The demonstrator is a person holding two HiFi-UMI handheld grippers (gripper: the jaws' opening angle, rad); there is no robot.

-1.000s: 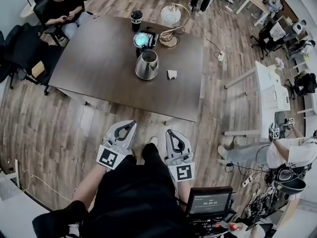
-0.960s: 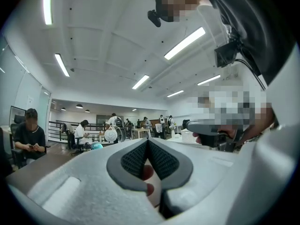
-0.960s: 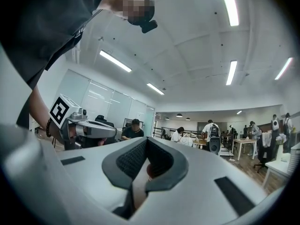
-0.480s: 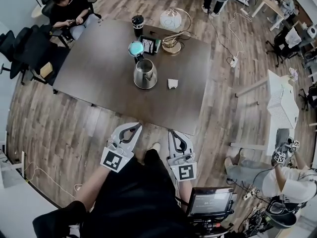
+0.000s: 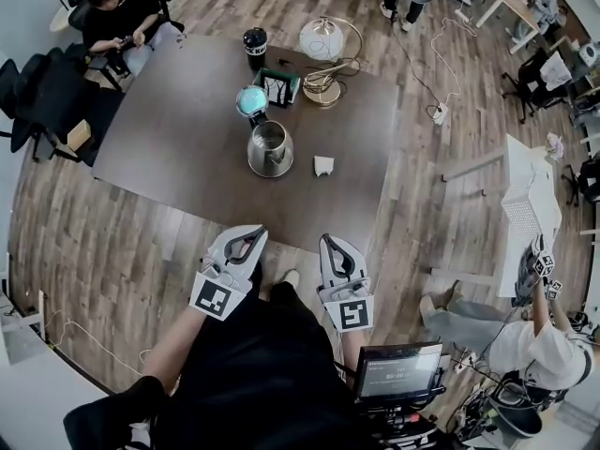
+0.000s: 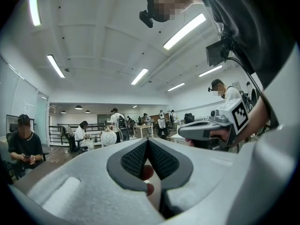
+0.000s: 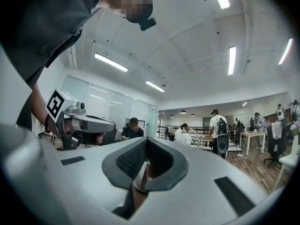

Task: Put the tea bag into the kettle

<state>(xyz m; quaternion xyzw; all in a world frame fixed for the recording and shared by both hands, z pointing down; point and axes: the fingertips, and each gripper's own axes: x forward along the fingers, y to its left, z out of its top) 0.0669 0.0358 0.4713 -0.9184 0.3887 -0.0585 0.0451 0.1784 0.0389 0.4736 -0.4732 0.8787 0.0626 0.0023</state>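
Note:
On the dark brown table (image 5: 178, 148) stands a steel kettle (image 5: 270, 148) with its top uncovered. The small white tea bag (image 5: 323, 165) lies just right of it. Both grippers are held level in front of the person's body, short of the table's near edge and well apart from both objects. My left gripper (image 5: 255, 232) (image 6: 147, 140) has its jaws together with nothing between them. My right gripper (image 5: 327, 240) (image 7: 146, 140) is likewise shut and empty. Each gripper shows in the other's view.
Behind the kettle are a teal round lid (image 5: 250, 101), a small box (image 5: 278, 87), a round lamp (image 5: 323, 40) and a black cup (image 5: 254, 43). A person sits at the table's far left corner (image 5: 112, 12). White desks (image 5: 525, 214) and cables lie on the right.
The table, kettle and tea bag have drawn nearer to the grippers in the head view. Both grippers stay shut, side by side in front of the body.

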